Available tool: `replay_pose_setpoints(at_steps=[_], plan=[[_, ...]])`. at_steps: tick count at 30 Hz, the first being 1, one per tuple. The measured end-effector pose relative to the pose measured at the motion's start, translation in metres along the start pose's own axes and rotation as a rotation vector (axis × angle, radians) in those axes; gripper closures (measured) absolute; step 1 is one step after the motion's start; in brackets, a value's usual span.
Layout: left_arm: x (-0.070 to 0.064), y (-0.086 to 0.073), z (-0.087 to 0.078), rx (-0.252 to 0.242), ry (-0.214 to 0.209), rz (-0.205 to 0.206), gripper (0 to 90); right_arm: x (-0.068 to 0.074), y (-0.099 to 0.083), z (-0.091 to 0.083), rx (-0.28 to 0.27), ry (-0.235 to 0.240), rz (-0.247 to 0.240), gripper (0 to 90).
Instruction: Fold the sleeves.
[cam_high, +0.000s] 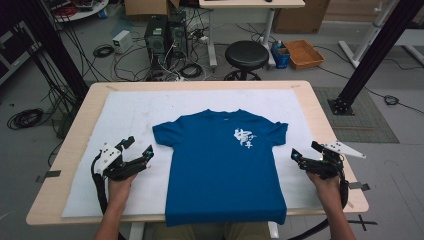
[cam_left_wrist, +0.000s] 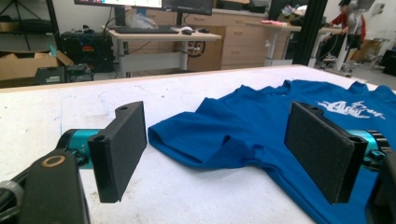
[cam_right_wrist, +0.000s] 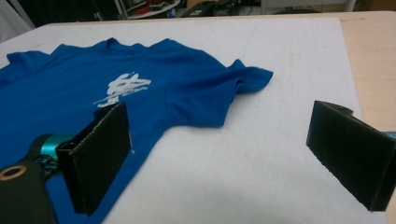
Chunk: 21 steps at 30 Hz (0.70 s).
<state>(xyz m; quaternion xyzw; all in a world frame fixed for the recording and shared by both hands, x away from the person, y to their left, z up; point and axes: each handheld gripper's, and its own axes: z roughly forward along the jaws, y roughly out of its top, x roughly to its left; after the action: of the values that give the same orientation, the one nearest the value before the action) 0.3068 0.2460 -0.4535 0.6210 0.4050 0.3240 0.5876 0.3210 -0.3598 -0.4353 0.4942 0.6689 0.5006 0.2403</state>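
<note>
A blue T-shirt (cam_high: 225, 165) lay flat and face up on the white mat (cam_high: 125, 115) covering the table (cam_high: 320, 115), collar away from the person and hem hanging just over the near edge. The left gripper (cam_high: 137, 150) hovered just beside the shirt's left sleeve (cam_left_wrist: 196, 140), its jaws wide apart and holding nothing. The right gripper (cam_high: 306, 150) hovered near the right sleeve (cam_right_wrist: 233, 84), jaws likewise wide apart and empty. The garment appeared light, soft and limp: it would probably sag and fold wherever it was unsupported, and would slide easily over the mat. A pinch at a sleeve hem or a shoulder seam, where the cloth lay doubled, seemed the surest hold, one gripper on each side. The fabric was a plain, saturated blue, with a white brush-style print (cam_high: 243, 138) on the chest; both short sleeves were slightly rumpled, with soft wrinkles near the armpits.
</note>
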Motion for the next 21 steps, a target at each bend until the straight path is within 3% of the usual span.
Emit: replay_pose_setpoints(at_steps=[1, 2, 3, 4, 5, 6, 7, 12, 15, 18, 19, 21], plan=[[0.0, 0.0, 0.0, 0.004, 0.005, -0.002, 21.0, -0.001, 0.004, 0.003, 0.008, -0.012, 0.003, 6.0], [0.0, 0.001, 0.001, 0.013, 0.014, -0.009, 21.0, -0.005, 0.014, 0.011, 0.046, -0.044, 0.037, 6.2], [0.0, 0.001, 0.001, 0.013, 0.014, -0.009, 21.0, -0.005, 0.014, 0.011, 0.046, -0.044, 0.037, 6.2], [0.001, 0.001, 0.002, 0.02, 0.021, -0.011, 21.0, -0.012, 0.023, 0.022, 0.094, -0.072, 0.084, 17.2], [0.001, 0.001, 0.002, 0.023, 0.022, -0.015, 21.0, -0.012, 0.023, 0.022, 0.094, -0.072, 0.084, 17.2], [0.001, 0.001, 0.003, 0.027, 0.025, -0.016, 21.0, -0.017, 0.03, 0.033, 0.137, -0.073, 0.118, 22.0], [0.001, 0.001, 0.003, 0.029, 0.025, -0.019, 21.0, -0.017, 0.03, 0.033, 0.137, -0.073, 0.118, 22.0], [0.0, 0.002, 0.004, 0.04, 0.039, -0.017, 21.0, -0.016, 0.044, 0.069, 0.266, -0.114, 0.137, 31.0], [0.0, 0.002, 0.004, 0.045, 0.04, -0.015, 21.0, -0.015, 0.046, 0.079, 0.274, -0.101, 0.147, 34.0], [0.0, 0.002, 0.005, 0.048, 0.047, -0.013, 21.1, -0.011, 0.044, 0.093, 0.321, -0.115, 0.124, 36.0], [0.0, 0.002, 0.005, 0.051, 0.047, -0.012, 21.1, -0.008, 0.042, 0.101, 0.361, -0.108, 0.114, 39.2], [-0.001, 0.002, 0.005, 0.057, 0.046, -0.011, 21.2, -0.006, 0.041, 0.105, 0.375, -0.116, 0.11, 41.6]])
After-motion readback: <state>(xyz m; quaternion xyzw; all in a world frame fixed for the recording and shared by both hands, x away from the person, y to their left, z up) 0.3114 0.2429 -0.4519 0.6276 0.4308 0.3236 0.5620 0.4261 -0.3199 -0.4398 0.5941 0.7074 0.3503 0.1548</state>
